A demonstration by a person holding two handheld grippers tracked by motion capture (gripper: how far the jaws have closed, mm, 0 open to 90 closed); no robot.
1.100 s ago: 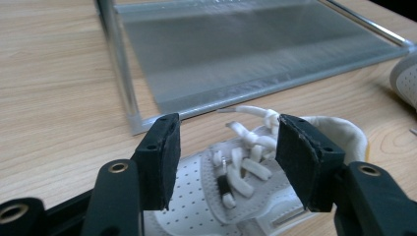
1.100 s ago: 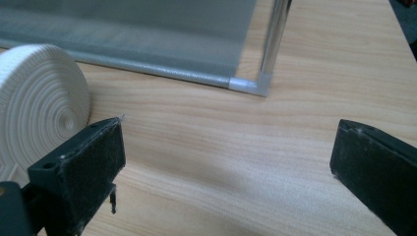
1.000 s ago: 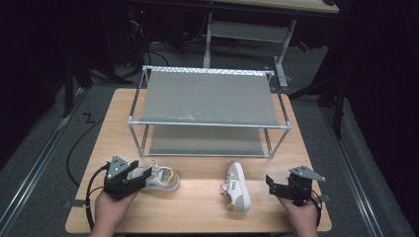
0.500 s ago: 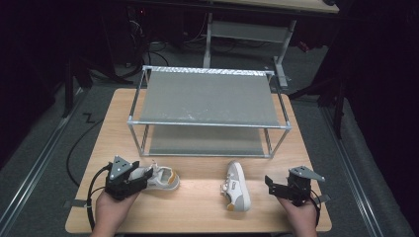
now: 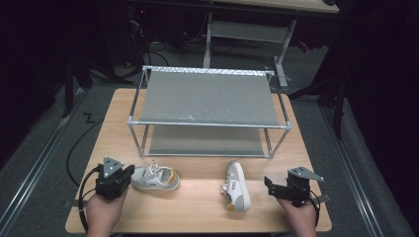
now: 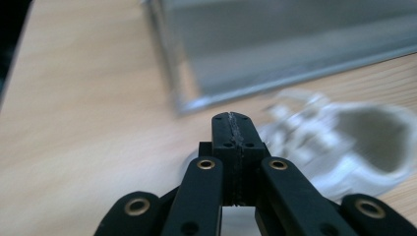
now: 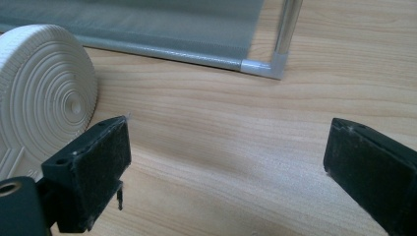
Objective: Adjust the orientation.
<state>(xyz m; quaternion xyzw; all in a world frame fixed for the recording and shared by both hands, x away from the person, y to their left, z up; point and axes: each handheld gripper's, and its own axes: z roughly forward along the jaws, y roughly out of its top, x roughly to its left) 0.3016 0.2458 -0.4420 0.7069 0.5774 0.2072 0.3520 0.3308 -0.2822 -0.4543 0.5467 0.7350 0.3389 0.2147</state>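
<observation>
While left gripper (image 5: 129,174) sits closed, empty; left shoe (image 5: 154,178) just beside | right gripper (image 5: 271,185) apart

two white sneakers on table: left sneaker (image 5: 154,178) upright, right sneaker (image 5: 236,186) on side.

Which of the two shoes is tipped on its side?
The right-hand shoe, near the right gripper: its ribbed sole faces sideways. The left shoe sits upright, opening up.

Black tool (image 6: 231,147), brass-looking screws
</observation>
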